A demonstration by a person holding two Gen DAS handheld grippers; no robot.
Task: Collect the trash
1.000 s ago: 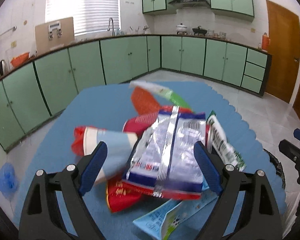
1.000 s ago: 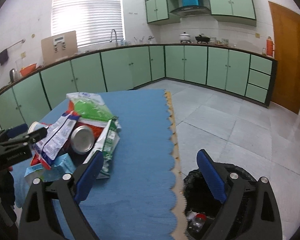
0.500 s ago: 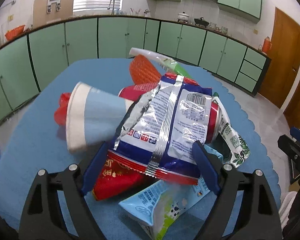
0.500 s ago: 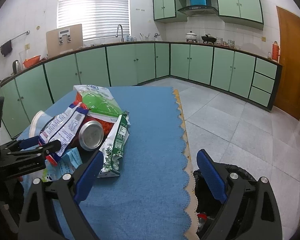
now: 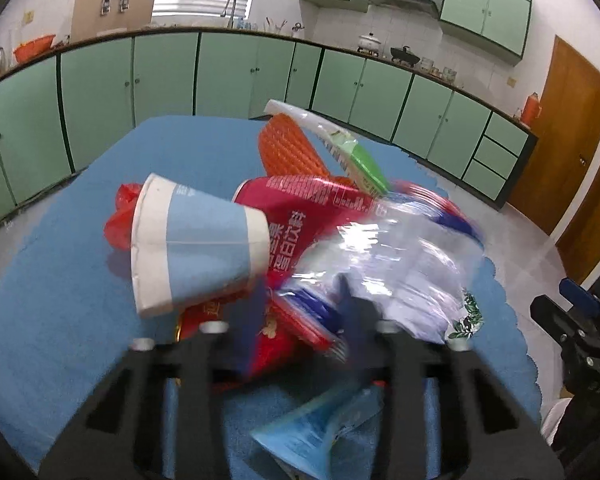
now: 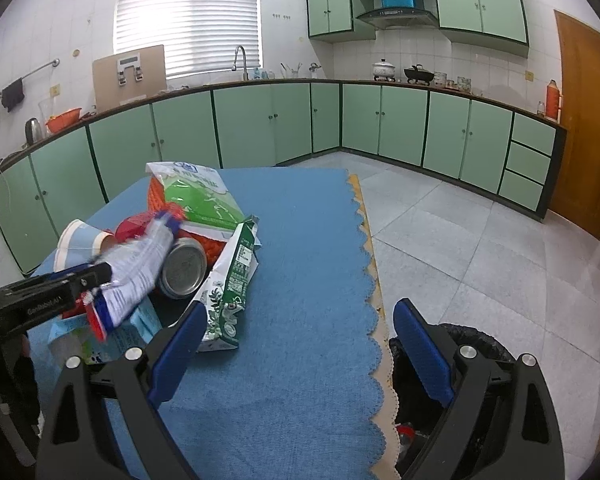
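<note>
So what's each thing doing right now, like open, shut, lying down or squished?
left gripper: jaws closing on the silver snack wrapper.
right gripper: open, holding nothing.
paper cup: tipped on its side.
red can: lying down, on the pile.
green carton: flattened, top torn open.
trash bin: open, black bag inside.

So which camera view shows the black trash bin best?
The right wrist view. The black trash bin shows there on the floor beside the blue table, behind the right tongs, and its bag-lined rim and some trash inside are visible. The left wrist view does not show the bin at all.
</note>
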